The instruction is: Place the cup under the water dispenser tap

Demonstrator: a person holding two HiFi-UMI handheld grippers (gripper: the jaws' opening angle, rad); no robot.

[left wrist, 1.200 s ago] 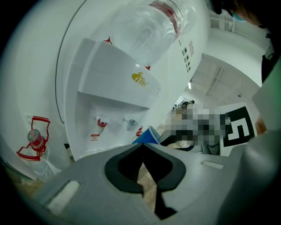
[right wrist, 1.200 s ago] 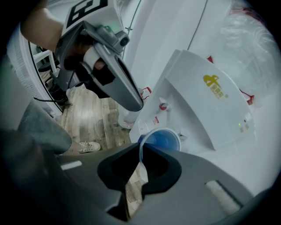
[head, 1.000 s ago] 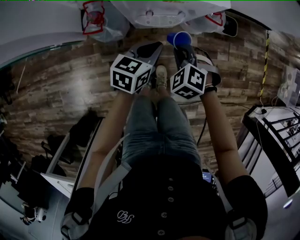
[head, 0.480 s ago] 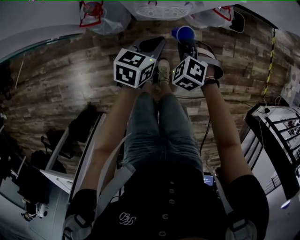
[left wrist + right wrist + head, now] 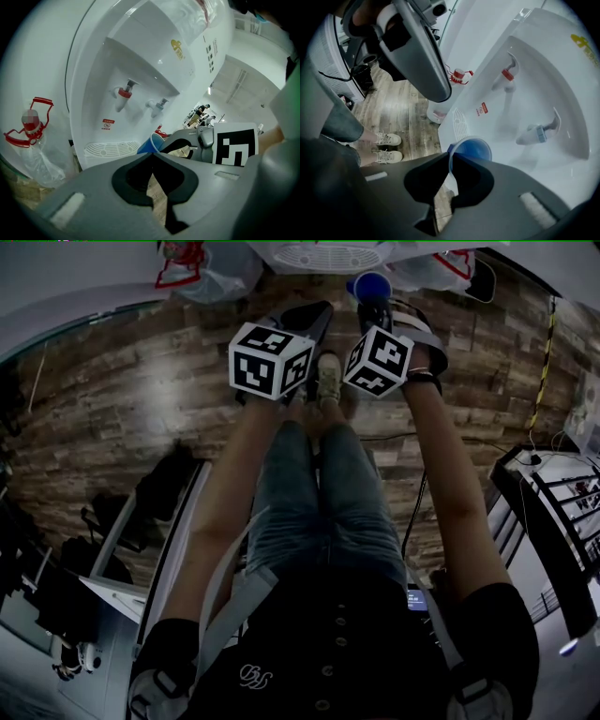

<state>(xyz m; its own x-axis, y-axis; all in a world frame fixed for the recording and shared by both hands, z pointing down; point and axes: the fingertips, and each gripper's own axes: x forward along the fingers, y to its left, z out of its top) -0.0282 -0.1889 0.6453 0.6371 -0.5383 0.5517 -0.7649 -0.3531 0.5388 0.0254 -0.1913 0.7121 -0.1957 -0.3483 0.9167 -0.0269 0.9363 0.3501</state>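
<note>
Currently, the left gripper (image 5: 151, 156) holds nothing. Its two fingers are pressed together at the tips, and only floor shows through the gap behind them. It is probably kept closed so that it catches on nothing beside the work. Beyond and to the left of its fingertips, a clear bottle (image 5: 33, 131) with a red handle stands beside the water dispenser (image 5: 140, 42). Just left of straight ahead of the fingertips lies the drip grille (image 5: 105, 149). Above the grille, the red tap (image 5: 124, 92) and the blue tap (image 5: 158, 104) project from the recess.

The right gripper (image 5: 450, 161) carries the cup (image 5: 476, 149). Its fingers pinch the cup's wall at the rim, one finger inside the mouth and one outside. This grip leaves the base free, presumably so that the cup can be set down flat. The cup hangs just ahead of the fingertips, in front of the recess, with its mouth open toward the gripper. The blue tap lies beyond the fingertips and to their right, apart from the rim; the red tap lies further up. By this reading, the cup is not yet under either tap. The next move calls for carrying it inward over the grille. The thin rim may deform under the pinch.
</note>
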